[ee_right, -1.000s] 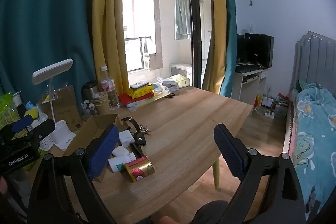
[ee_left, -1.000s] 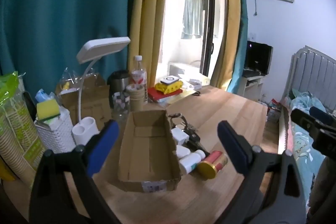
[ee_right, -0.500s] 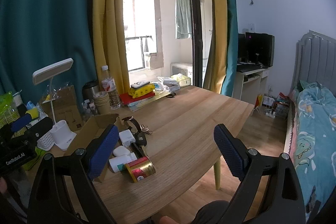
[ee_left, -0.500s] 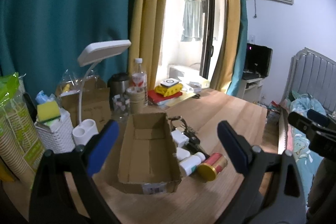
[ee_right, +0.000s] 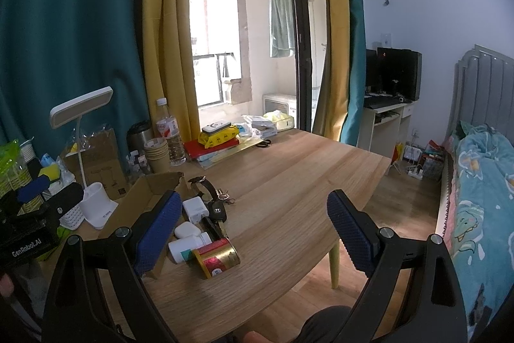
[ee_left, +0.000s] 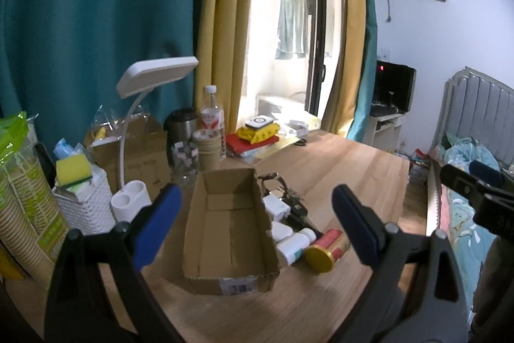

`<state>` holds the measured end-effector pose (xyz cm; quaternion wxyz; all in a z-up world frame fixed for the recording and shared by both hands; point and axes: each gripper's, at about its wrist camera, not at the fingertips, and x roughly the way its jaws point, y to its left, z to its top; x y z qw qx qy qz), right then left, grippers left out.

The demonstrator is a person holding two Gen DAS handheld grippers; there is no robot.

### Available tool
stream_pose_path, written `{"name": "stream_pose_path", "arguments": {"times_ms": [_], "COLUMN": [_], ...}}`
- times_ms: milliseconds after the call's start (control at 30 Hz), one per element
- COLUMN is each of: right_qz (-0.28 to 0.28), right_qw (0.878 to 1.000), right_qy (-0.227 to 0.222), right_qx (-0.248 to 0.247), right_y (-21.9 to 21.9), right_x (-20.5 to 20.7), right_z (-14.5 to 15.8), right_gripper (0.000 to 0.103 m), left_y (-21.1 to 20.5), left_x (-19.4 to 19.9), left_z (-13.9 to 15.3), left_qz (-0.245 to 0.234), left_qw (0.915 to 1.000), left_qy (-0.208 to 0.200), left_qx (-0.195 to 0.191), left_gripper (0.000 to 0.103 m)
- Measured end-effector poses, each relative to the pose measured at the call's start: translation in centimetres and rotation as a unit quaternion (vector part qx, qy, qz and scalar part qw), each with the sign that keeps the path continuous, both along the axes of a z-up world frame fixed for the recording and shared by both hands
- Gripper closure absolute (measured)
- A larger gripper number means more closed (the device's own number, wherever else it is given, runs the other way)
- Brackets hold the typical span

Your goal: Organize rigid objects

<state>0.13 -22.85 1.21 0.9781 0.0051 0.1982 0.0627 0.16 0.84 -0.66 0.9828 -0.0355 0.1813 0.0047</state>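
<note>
Still spread wide and empty, both hand-held grippers, left (ee_left: 255, 225) and right (ee_right: 253, 229), have barely shifted above the cardboard box (ee_left: 228, 230).

The long surface (ee_right: 289, 182) is pale wood with a smooth, matt grain. On it, the open brown box (ee_left: 225, 230) is plain matt cardboard with a paper label. Just right of it, the red and gold can (ee_right: 217, 256) is glossy metal, and the white bottle (ee_left: 294, 246) looks like smooth plastic. The blue-padded fingers (ee_right: 348, 229) have a rough, dimpled rubbery face on black plastic.
</note>
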Motion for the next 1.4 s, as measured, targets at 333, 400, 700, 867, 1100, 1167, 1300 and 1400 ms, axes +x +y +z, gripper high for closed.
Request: {"name": "stream_pose_path", "arguments": {"times_ms": [333, 400, 700, 867, 1100, 1167, 1300, 1400], "right_qz": [0.002, 0.003, 0.004, 0.006, 0.007, 0.007, 0.009, 0.011], "right_qw": [1.0, 1.0, 1.0, 1.0, 1.0, 1.0, 1.0, 1.0], "right_qy": [-0.001, -0.002, -0.002, -0.001, -0.001, 0.0, 0.003, 0.006], "right_qx": [0.0, 0.0, 0.0, 0.0, 0.0, 0.0, -0.001, -0.001], "right_y": [0.09, 0.01, 0.1, 0.17, 0.24, 0.28, 0.55, 0.55], "right_x": [-0.07, -0.21, -0.3, -0.28, -0.29, -0.32, -0.06, 0.17], "right_z": [-0.23, -0.25, -0.17, -0.13, -0.06, -0.11, -0.04, -0.06], "right_gripper": [0.009, 0.009, 0.009, 0.009, 0.009, 0.009, 0.009, 0.009], "left_y": [0.25, 0.27, 0.13, 0.16, 0.15, 0.19, 0.54, 0.87], "left_x": [0.19, 0.2, 0.01, -0.19, -0.21, -0.26, -0.02, 0.46], "left_z": [-0.27, -0.25, 0.06, 0.28, 0.25, 0.25, -0.02, -0.44], "left_qz": [-0.005, -0.005, -0.003, 0.001, 0.002, 0.002, 0.005, 0.009], "left_qw": [0.9999, 0.9999, 1.0, 1.0, 1.0, 1.0, 1.0, 0.9999], "left_qy": [0.008, 0.007, -0.002, -0.007, -0.006, -0.005, 0.001, 0.01], "left_qx": [-0.013, -0.013, -0.005, -0.004, -0.004, -0.004, -0.005, -0.005], "left_gripper": [0.008, 0.008, 0.008, 0.008, 0.008, 0.008, 0.008, 0.008]}}
